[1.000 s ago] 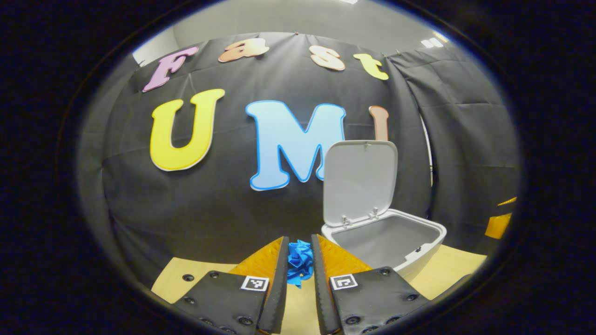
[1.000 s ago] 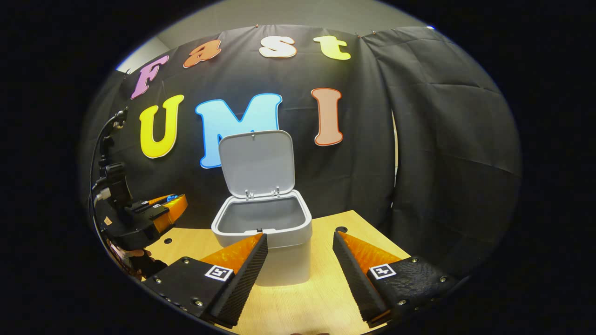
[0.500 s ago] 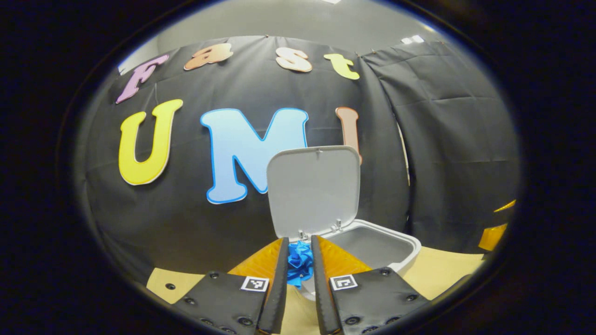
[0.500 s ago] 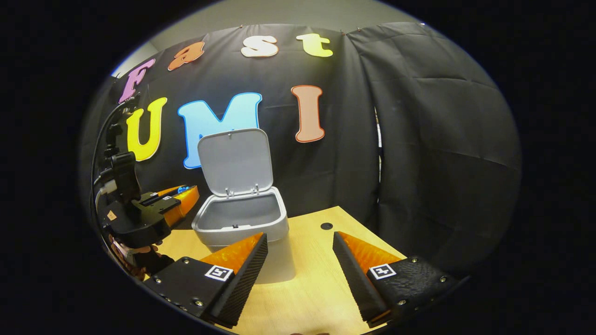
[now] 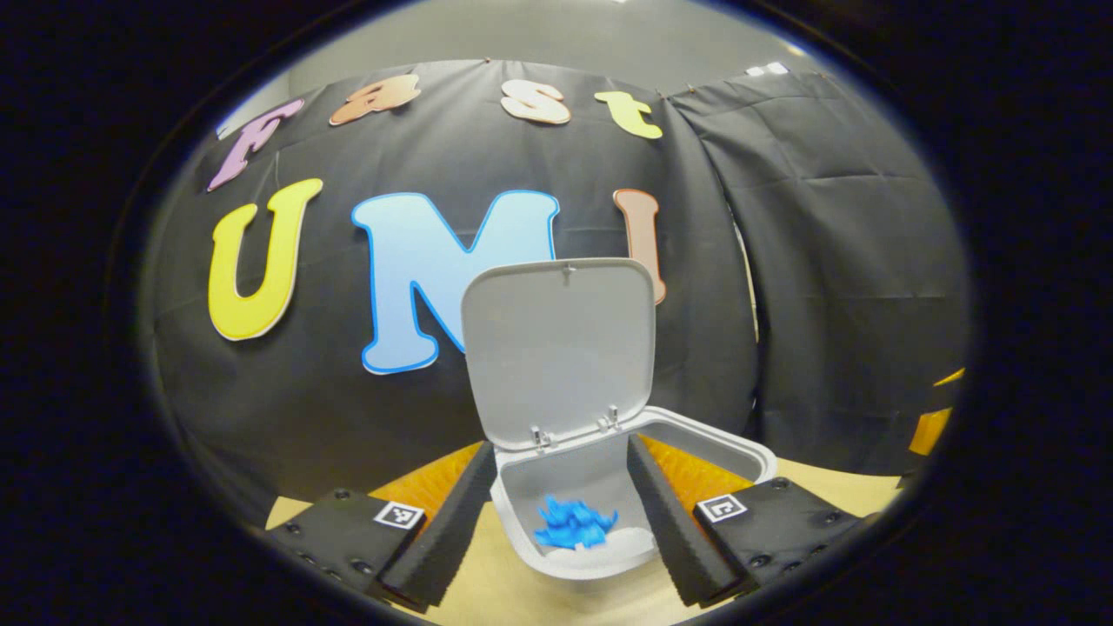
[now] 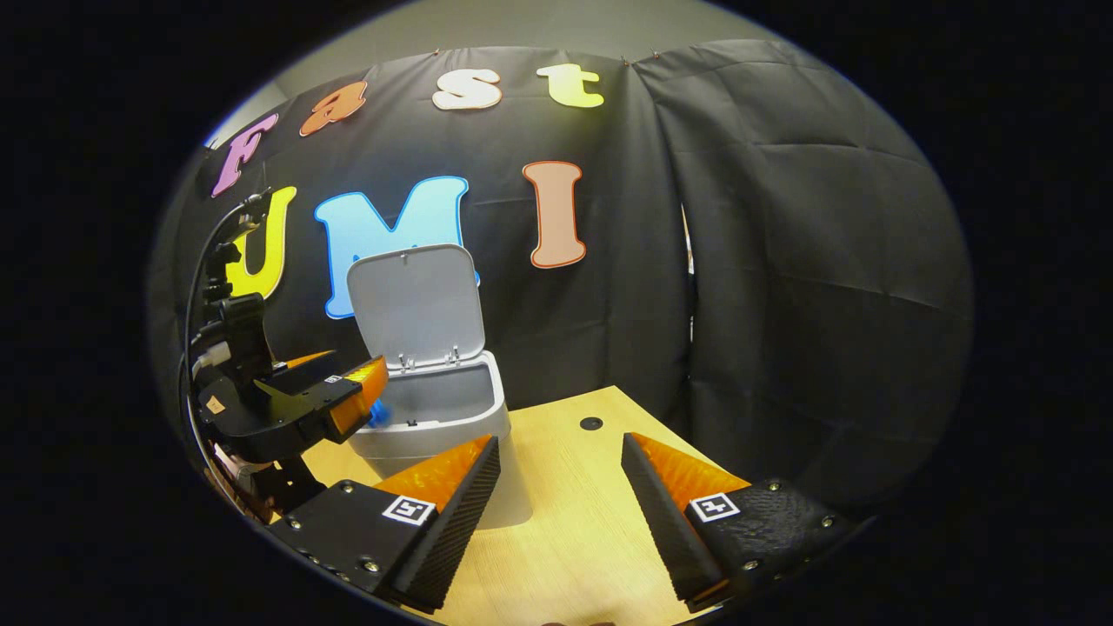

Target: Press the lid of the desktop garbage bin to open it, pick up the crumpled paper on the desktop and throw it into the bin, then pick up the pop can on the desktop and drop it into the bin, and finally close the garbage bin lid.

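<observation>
surface: pale wooden tabletop [image 6: 565, 530], black cloth wall behind
count: one grey plastic bin [image 5: 730, 448], lid [image 5: 561, 343] up; one blue crumpled paper [image 5: 574, 524] inside
left gripper [image 5: 556, 509]: released
right gripper [image 6: 561, 482]: released, empty

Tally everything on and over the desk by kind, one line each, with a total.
Garbage bin, lid up: 1
Crumpled paper, blue, inside the bin: 1
Grippers: 2, left gripper and right gripper, both open
Total: 4
</observation>
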